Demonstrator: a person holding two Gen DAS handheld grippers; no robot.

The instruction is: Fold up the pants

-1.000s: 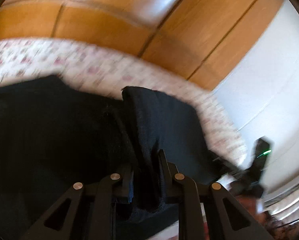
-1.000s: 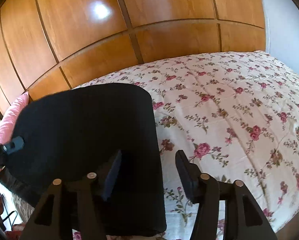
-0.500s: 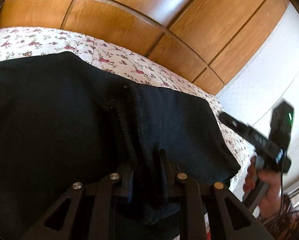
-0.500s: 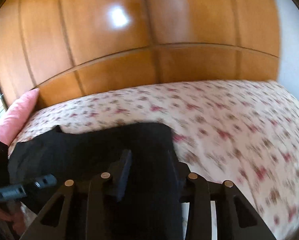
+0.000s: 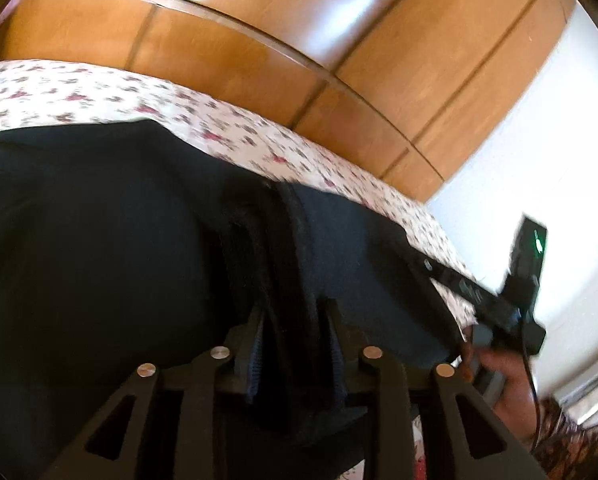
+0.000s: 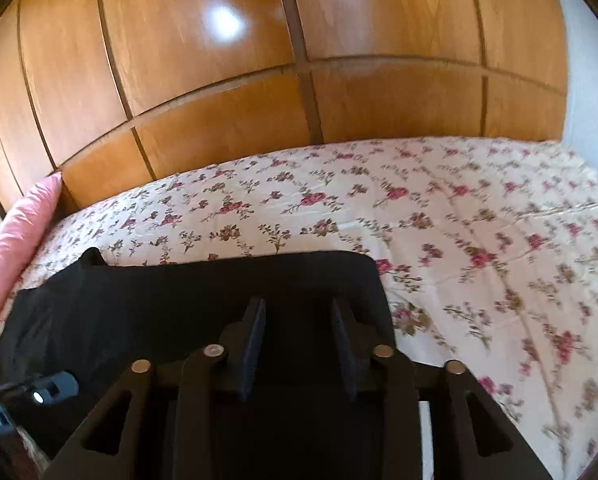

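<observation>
The black pants (image 5: 99,240) lie across the near edge of the floral bed (image 5: 99,96). My left gripper (image 5: 295,316) is shut on a bunched ridge of the pants fabric. In the right wrist view the pants (image 6: 179,300) spread flat to the left, their far edge straight and their right corner rounded. My right gripper (image 6: 297,316) has its jaws set close around the pants' near edge, gripping the fabric. The right gripper also shows in the left wrist view (image 5: 479,296), held in a hand at the pants' right end.
A wooden panelled headboard wall (image 6: 259,80) runs behind the bed. A pink pillow (image 6: 15,240) lies at the bed's left end. The floral sheet (image 6: 479,240) stretches to the right of the pants. A white wall (image 5: 539,160) stands at the right.
My right gripper moved in from beside the pants and closed its jaws on the near edge. My left gripper kept its hold on the fabric ridge while the pants settled lower on the bed.
</observation>
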